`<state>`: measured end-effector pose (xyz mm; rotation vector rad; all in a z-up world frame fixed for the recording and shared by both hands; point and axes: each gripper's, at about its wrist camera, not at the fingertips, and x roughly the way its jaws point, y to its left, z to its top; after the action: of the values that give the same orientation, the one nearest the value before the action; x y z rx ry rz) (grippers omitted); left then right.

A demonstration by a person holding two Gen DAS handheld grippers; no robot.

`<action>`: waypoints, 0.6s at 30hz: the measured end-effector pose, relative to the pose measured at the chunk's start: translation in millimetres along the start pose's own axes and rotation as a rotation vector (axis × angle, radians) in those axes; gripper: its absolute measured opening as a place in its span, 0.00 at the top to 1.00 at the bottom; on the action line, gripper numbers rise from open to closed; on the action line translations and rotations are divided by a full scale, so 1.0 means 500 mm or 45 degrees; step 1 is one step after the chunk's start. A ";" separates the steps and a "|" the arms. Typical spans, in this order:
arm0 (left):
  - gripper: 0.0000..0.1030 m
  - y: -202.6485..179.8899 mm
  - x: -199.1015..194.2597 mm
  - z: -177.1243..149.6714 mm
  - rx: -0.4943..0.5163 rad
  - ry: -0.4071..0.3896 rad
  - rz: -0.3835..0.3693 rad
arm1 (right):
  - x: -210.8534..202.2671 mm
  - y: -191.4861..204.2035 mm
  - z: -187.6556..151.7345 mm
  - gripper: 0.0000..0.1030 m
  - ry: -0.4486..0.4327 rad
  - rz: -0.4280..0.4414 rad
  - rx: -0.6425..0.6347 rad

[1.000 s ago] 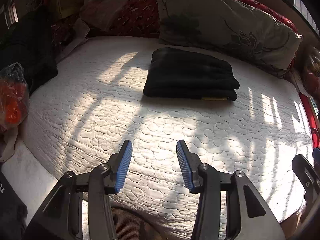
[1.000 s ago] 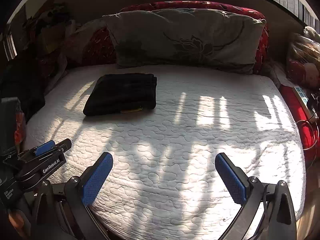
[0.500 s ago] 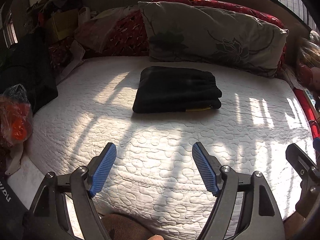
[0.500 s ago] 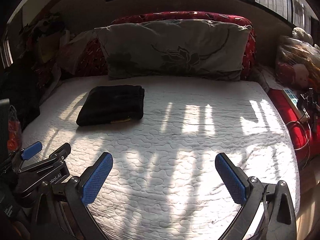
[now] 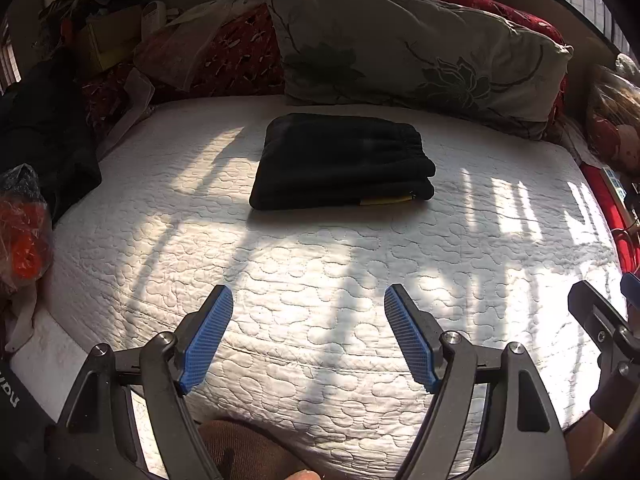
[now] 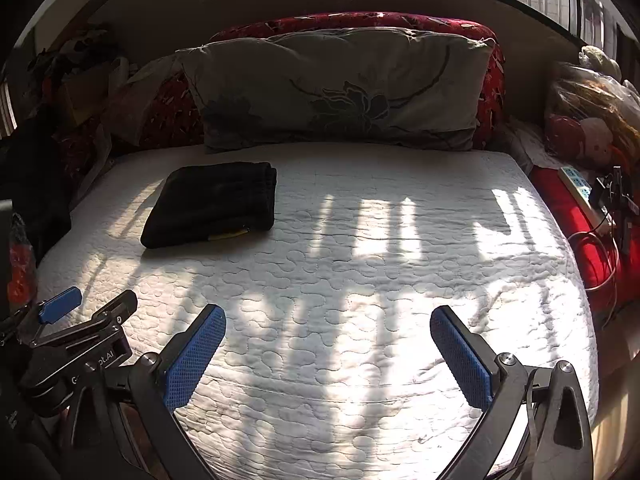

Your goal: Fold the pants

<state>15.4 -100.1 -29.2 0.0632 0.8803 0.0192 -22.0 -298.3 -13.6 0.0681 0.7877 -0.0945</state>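
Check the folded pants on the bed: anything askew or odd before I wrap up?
Nothing serious. The black pants lie folded in a compact stack on the white quilt. One small thing: a yellow tag pokes out of the near edge. Both grippers are open and clear of the pants.

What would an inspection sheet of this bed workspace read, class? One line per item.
Surface: white quilted mattress, sunlit in stripes.
Job's things: black pants folded into a compact stack, lying flat, apart from both tongs.
Clutter: orange plastic bag and dark garment at left edge.
Grippers: left tongs open, empty; right tongs open, empty.
Cables: power strip with cords at right.
Surroundings: floral pillow, red headboard cushion, windows above.
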 end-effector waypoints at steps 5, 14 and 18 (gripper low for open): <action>0.24 -0.007 0.003 0.001 0.015 0.015 -0.010 | 0.002 -0.004 0.000 0.00 0.009 -0.004 0.005; 0.24 -0.019 0.002 0.006 0.025 0.010 -0.048 | 0.004 -0.008 -0.003 0.00 0.023 -0.008 0.014; 0.24 -0.020 -0.009 0.014 0.005 -0.030 -0.079 | 0.008 -0.012 -0.004 0.00 0.034 -0.008 0.021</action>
<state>17.8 -110.4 -22.1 0.0400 0.8584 -0.0414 -21.5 -304.5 -18.0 0.0828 0.8137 -0.1060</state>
